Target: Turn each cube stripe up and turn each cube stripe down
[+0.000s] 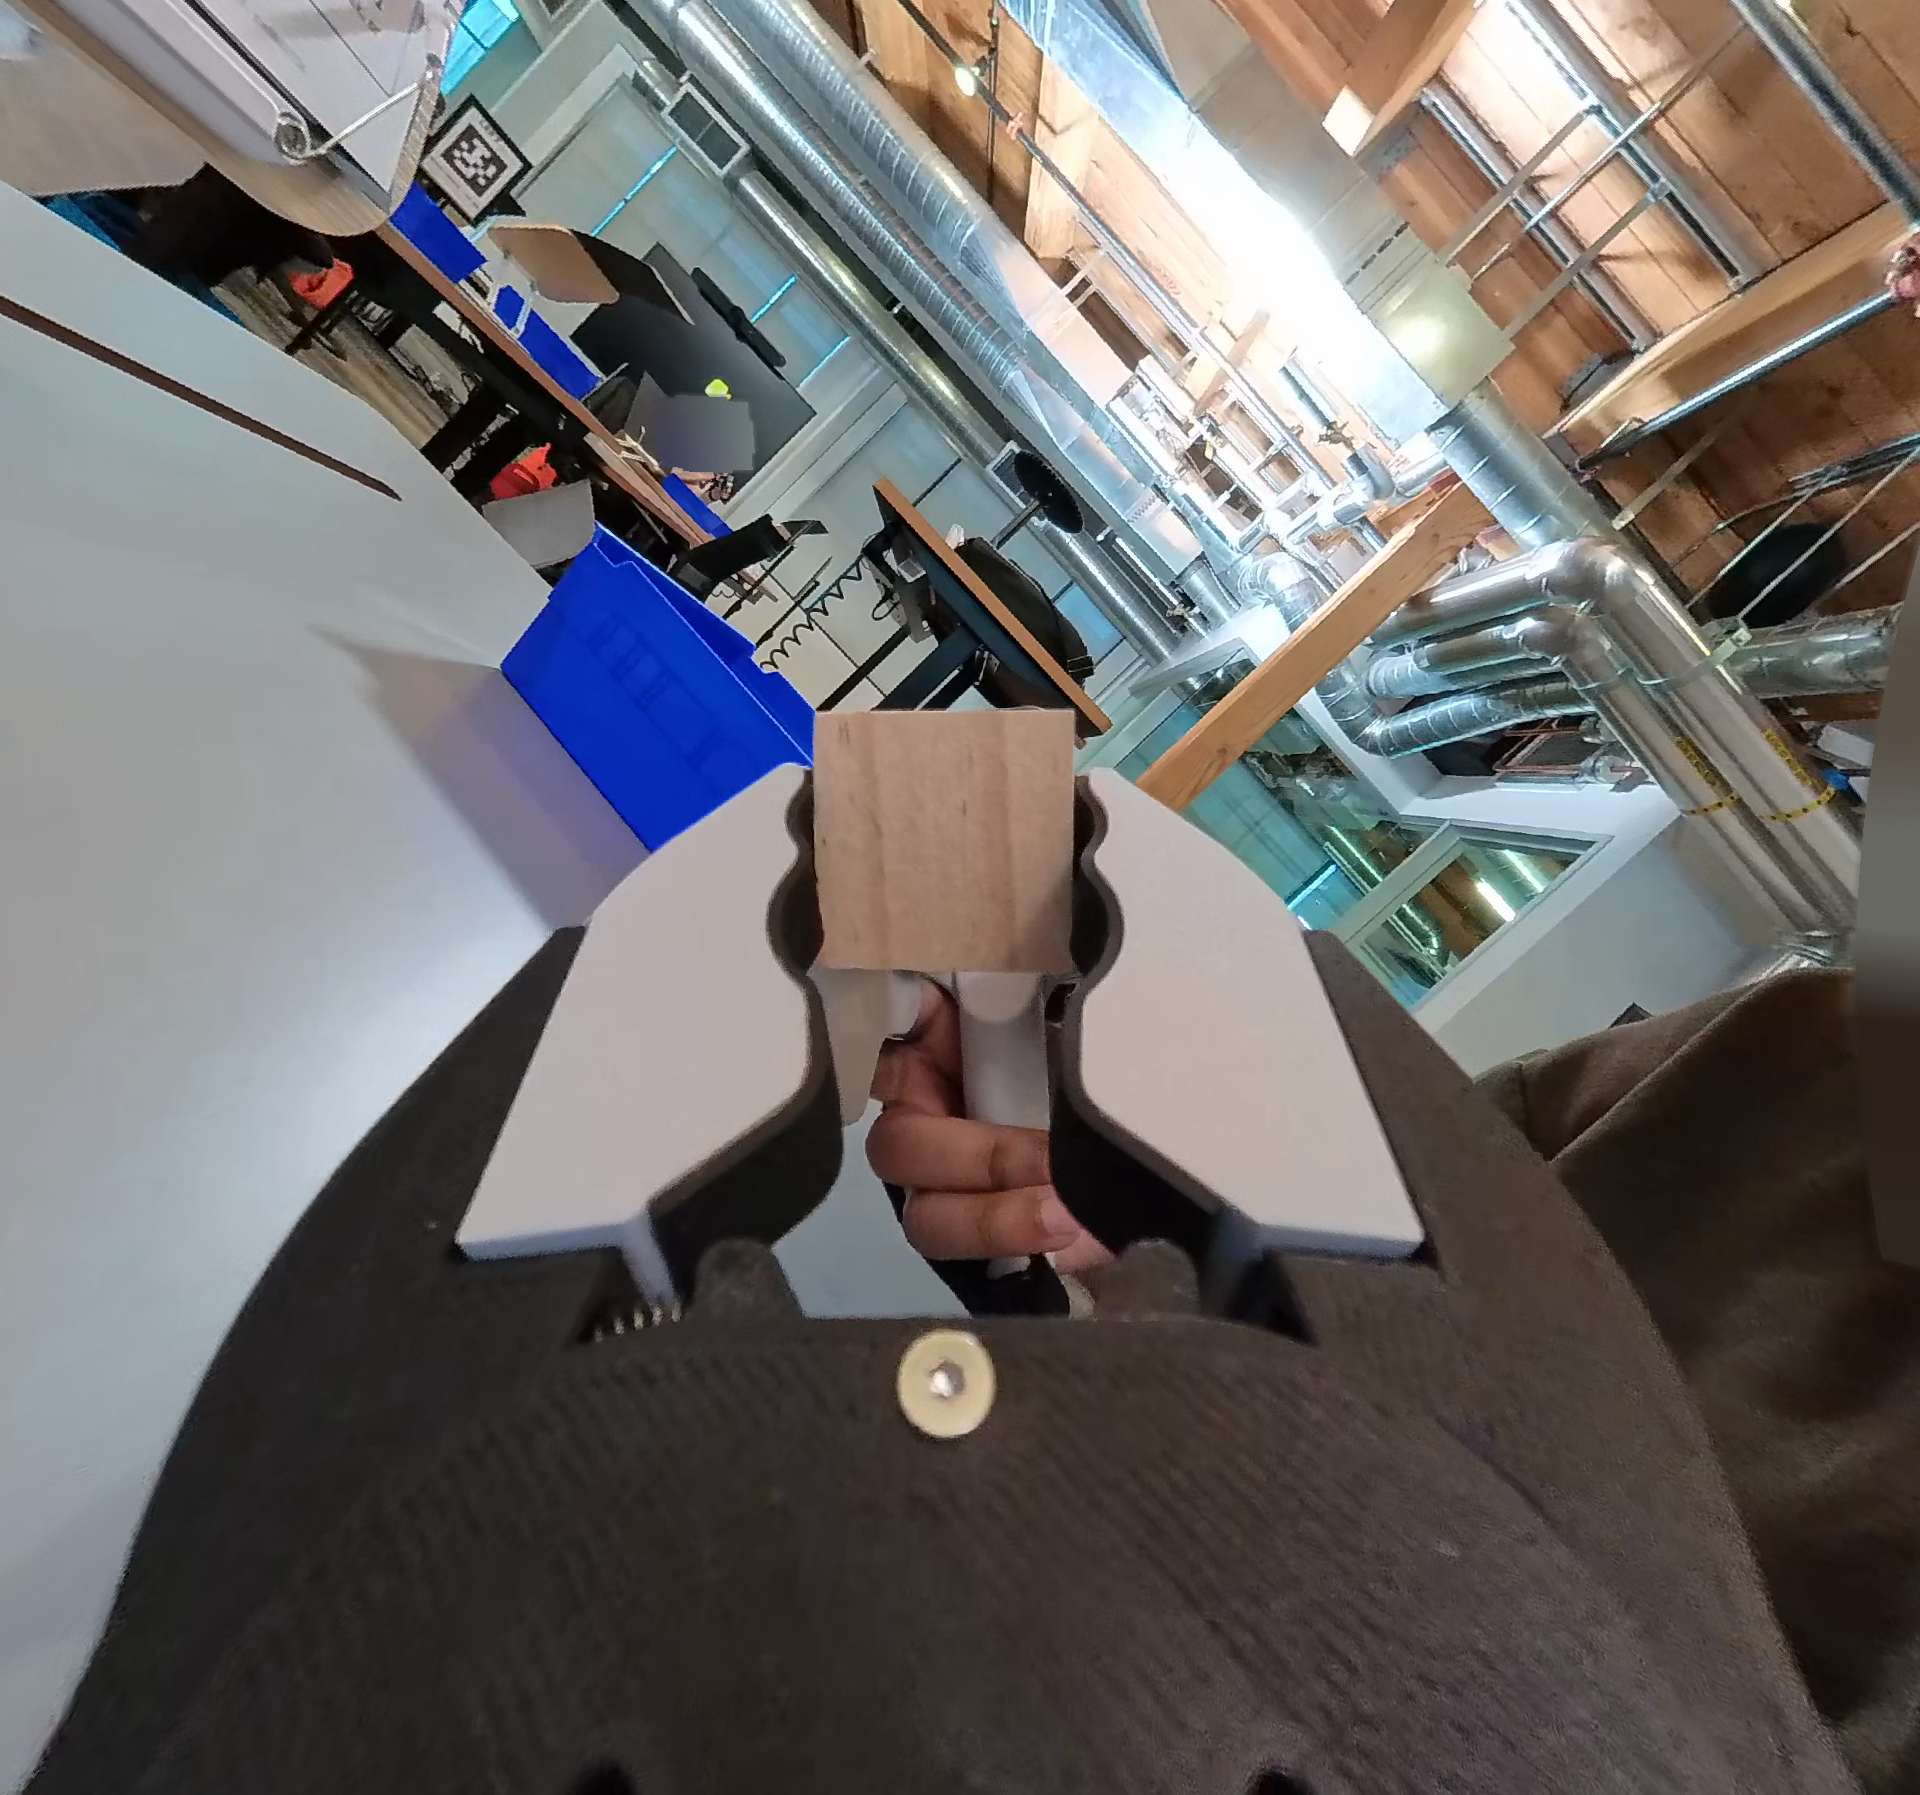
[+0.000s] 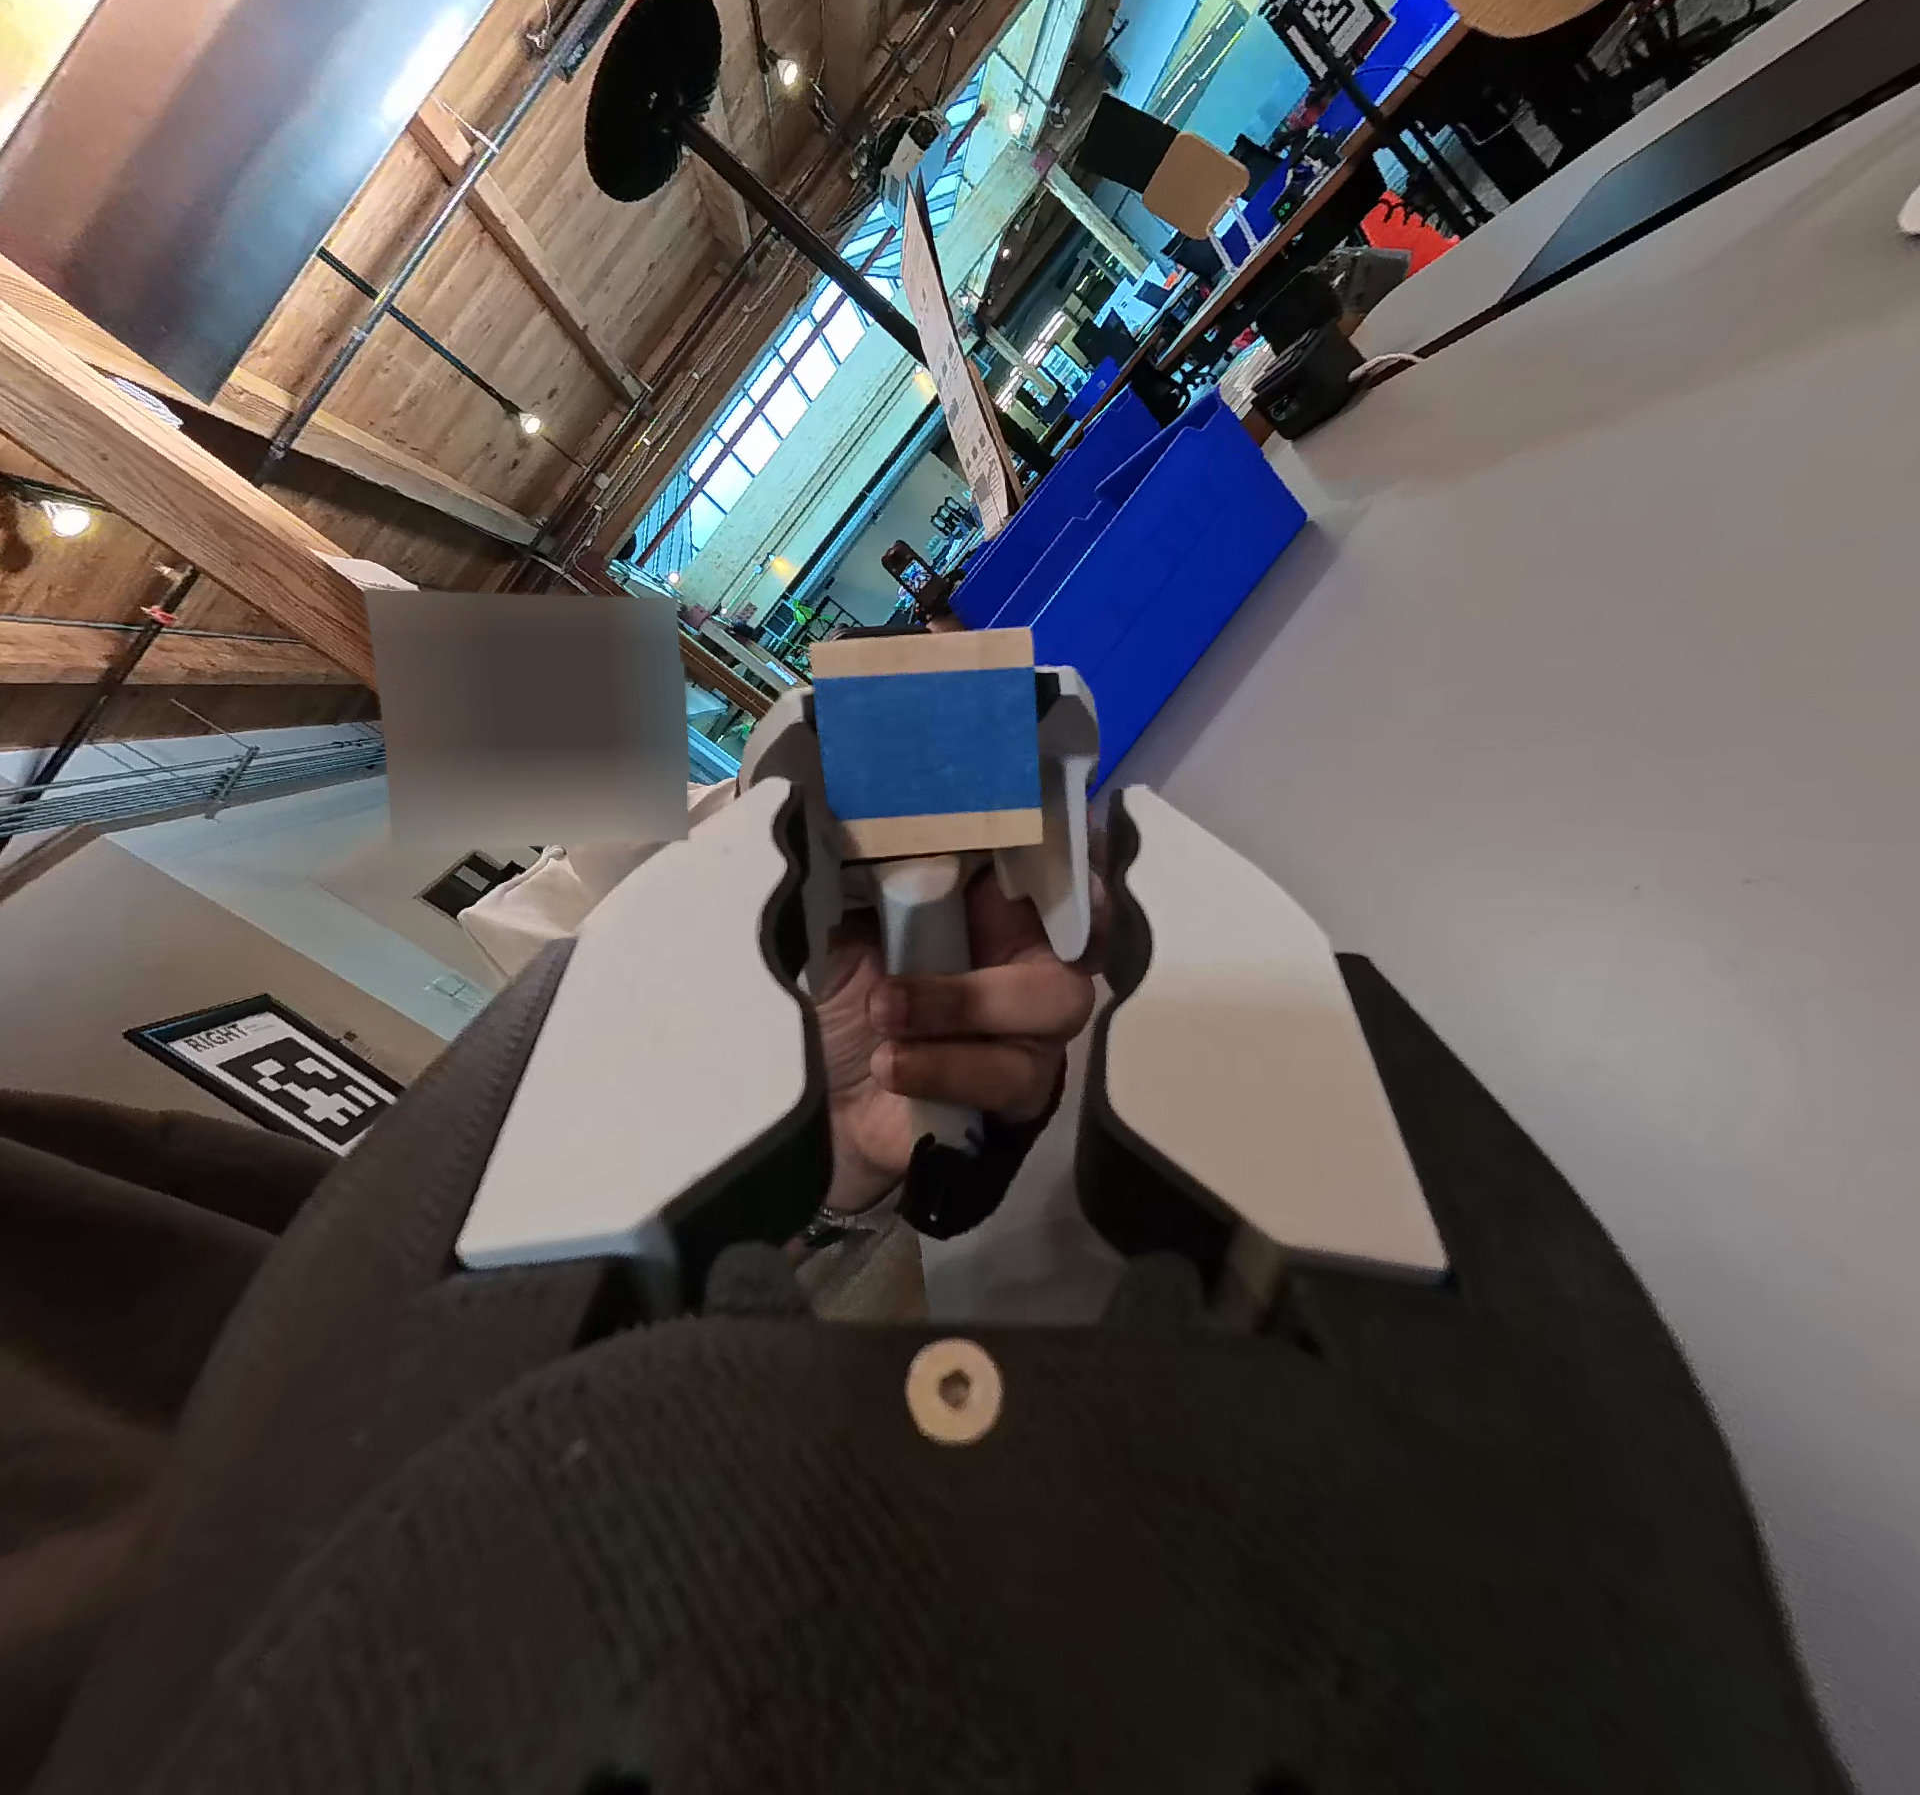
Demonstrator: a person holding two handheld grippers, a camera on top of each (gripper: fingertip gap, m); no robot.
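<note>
cube point(image 1: 942, 839): one, wooden, centre of both views, plain face toward left camera, blue stripe point(image 2: 927, 746) toward right camera, stripe band running side to side, held in the air above the white desk point(image 1: 208, 810) | left gripper point(image 1: 942, 857) fingers clamp its sides | right gripper point(image 2: 940, 872) fingers wider, contact unclear | blue bins point(image 2: 1143, 540): two

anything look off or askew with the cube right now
Nothing looks damaged or dropped. The cube sits square in the left gripper, clamped. The right gripper is open facing its blue stripe. Both are raised off the table, cameras tilted.
</note>
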